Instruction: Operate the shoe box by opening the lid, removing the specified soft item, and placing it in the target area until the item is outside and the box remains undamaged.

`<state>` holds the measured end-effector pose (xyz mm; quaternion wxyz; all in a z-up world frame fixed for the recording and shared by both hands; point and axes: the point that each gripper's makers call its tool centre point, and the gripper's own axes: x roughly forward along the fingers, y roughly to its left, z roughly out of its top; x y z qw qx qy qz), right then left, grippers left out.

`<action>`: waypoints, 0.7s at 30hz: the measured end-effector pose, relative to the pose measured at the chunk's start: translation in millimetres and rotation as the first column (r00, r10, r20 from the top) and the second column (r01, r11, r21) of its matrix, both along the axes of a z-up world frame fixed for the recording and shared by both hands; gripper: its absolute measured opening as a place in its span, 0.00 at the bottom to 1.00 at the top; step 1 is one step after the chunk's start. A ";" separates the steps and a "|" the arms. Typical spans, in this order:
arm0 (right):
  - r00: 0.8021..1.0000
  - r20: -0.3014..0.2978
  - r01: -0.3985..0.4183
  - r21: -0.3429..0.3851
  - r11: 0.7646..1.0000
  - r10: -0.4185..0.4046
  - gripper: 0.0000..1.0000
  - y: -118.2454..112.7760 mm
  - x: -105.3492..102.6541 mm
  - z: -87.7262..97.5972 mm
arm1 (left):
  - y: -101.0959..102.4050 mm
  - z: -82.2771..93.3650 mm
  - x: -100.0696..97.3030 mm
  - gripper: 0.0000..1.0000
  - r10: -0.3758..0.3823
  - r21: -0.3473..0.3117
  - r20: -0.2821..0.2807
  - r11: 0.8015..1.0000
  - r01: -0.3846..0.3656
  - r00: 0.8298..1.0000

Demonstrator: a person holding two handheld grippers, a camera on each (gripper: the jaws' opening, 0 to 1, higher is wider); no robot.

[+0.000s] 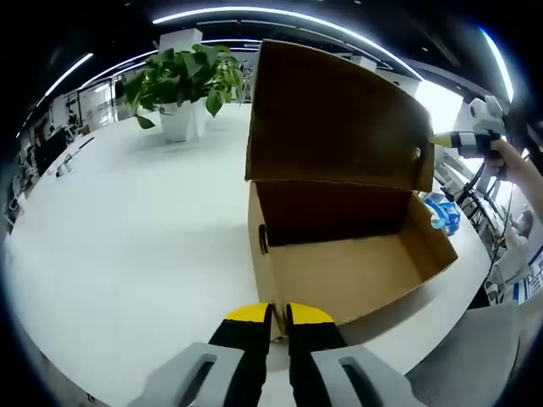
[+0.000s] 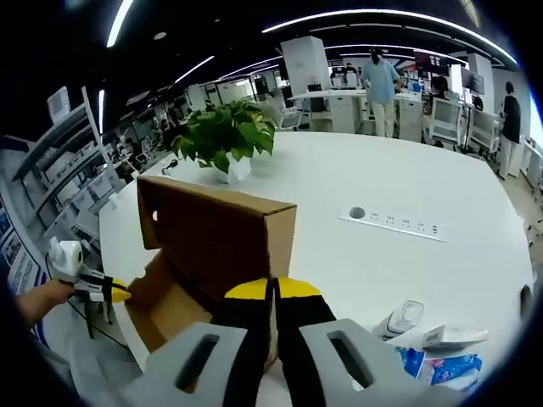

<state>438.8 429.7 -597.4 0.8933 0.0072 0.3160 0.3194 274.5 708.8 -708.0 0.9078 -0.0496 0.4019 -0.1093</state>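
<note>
The shoe box [image 1: 348,254] sits open on the white table [image 1: 127,237], its lid [image 1: 335,119] standing up from the rear edge. In the left gripper view the left gripper [image 1: 278,315] is low at the box's near corner; its 2 yellow-tipped fingers [image 1: 246,315] are drawn almost together with a thin gap, and the cardboard corner lies right at that gap. Whether they pinch the wall cannot be told.

In the right gripper view the right gripper [image 2: 273,290] meets the raised lid [image 2: 216,229] at its end edge; its fingers [image 2: 299,290] are likewise nearly closed, touching or just short of the cardboard, grip not discernible.

The left gripper view looks into the box: plain brown interior, bare floor and walls where visible, a slot in the left wall. The right gripper [image 1: 471,136] appears there at the lid's far end, held by a hand [image 1: 517,165]. The right gripper view shows the lid's outer face, a socket strip [image 2: 394,224] set in the table, and packets [image 2: 441,360] lying at lower right; the left gripper [image 2: 97,288] comes in from the left beside the box [image 2: 157,309].

A potted plant [image 1: 182,85] stands on the table beyond the box, well apart from it.

No soft item can be made out in the box.
</note>
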 end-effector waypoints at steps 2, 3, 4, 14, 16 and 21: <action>1.000 0.006 -0.001 -0.003 1.000 0.001 0.00 -0.2 -2.4 0.5 | 0.0 0.1 0.0 0.06 -0.001 0.000 0.004 1.000 0.001 1.000; 1.000 0.014 -0.001 -0.005 1.000 0.001 0.00 0.1 -6.6 1.6 | -0.1 0.4 -0.1 0.06 0.000 -0.002 0.008 1.000 0.000 1.000; 1.000 0.019 -0.001 -0.006 1.000 0.001 0.00 0.1 -8.4 2.1 | -0.1 0.5 -0.1 0.06 0.000 -0.003 0.010 1.000 0.000 1.000; 0.997 0.073 0.021 0.004 1.000 -0.021 0.00 -2.8 -28.5 2.4 | -0.3 1.3 -0.3 0.07 -0.002 -0.008 0.020 1.000 0.002 1.000; 0.996 0.084 0.026 0.006 1.000 -0.026 0.00 -3.1 -33.0 2.0 | -0.5 1.5 -0.2 0.07 -0.004 -0.007 0.022 1.000 0.004 1.000; 0.994 0.099 0.045 0.020 0.999 -0.047 0.00 -3.9 -40.9 0.7 | -0.7 1.9 0.1 0.07 -0.011 0.001 0.029 1.000 0.011 1.000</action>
